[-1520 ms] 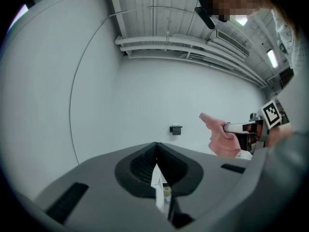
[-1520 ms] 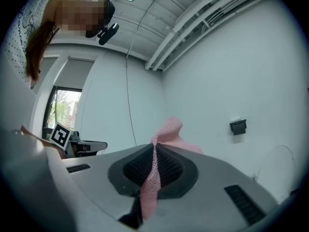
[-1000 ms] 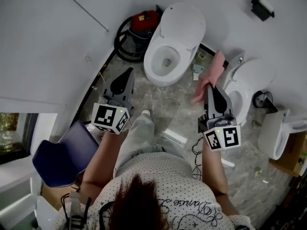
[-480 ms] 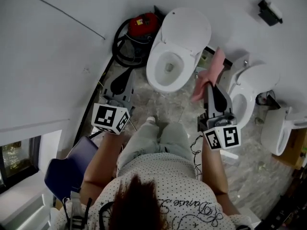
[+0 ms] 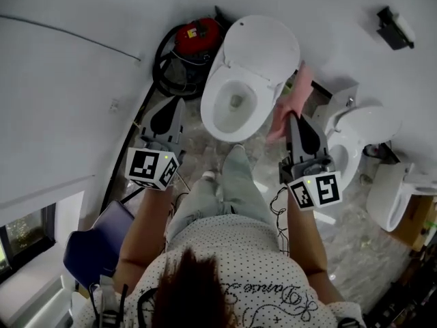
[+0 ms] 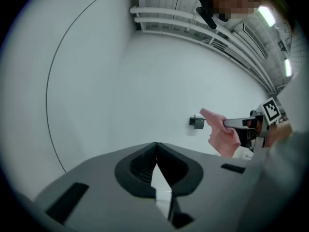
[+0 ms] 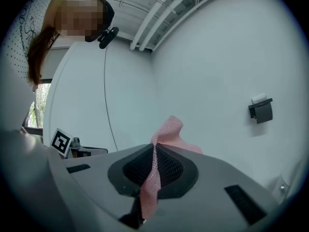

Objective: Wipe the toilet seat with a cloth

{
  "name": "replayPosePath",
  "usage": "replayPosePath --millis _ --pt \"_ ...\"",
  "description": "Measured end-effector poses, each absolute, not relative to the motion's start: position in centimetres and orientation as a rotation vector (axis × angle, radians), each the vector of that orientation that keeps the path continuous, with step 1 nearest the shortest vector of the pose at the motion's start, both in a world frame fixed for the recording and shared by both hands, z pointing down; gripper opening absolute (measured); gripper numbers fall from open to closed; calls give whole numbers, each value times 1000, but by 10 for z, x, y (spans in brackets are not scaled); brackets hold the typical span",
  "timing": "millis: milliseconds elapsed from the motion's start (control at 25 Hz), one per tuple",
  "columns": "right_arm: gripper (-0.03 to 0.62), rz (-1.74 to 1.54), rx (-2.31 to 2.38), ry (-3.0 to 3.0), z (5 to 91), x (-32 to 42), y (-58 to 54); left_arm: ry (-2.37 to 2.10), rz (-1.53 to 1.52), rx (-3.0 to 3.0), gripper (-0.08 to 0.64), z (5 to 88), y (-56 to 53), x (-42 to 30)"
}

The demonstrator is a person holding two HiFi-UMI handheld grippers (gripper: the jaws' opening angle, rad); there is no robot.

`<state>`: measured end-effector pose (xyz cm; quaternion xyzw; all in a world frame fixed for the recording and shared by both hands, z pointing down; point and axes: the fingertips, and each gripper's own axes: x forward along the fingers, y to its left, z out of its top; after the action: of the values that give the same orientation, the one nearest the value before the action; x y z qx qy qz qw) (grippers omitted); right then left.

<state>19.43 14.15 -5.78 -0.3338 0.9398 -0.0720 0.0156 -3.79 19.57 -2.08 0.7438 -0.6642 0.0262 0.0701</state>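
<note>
Fabric of the pink woven cloth [image 7: 166, 132] is mostly buried between the jaws of the right gripper [image 7: 154, 148], which are clamped on it. Only a narrow strip and a flopped-over tip show. Its long axis runs along the jaws, out toward the white wall [image 7: 217, 57], in the air just beside the raised white toilet lid [image 5: 263, 43]. A grey trouser leg [image 5: 235, 176] covers the front edge of the white toilet seat [image 5: 213, 111]. The left gripper [image 5: 179, 101] is closed on nothing.

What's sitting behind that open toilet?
A red vacuum cleaner with a coiled black hose stands by the wall, beside the toilet's raised lid. The lid covers whatever lies directly behind it.
</note>
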Motion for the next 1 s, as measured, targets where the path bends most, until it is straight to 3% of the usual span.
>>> replayPosePath --millis 400,1000 --pt "23 -247 -818 2998 -50 185 27 -2090 106 2153 0 -21 98 -36" --pt "23 -528 -821 3134 53 135 19 -1964 142 2149 1 42 34 -68"
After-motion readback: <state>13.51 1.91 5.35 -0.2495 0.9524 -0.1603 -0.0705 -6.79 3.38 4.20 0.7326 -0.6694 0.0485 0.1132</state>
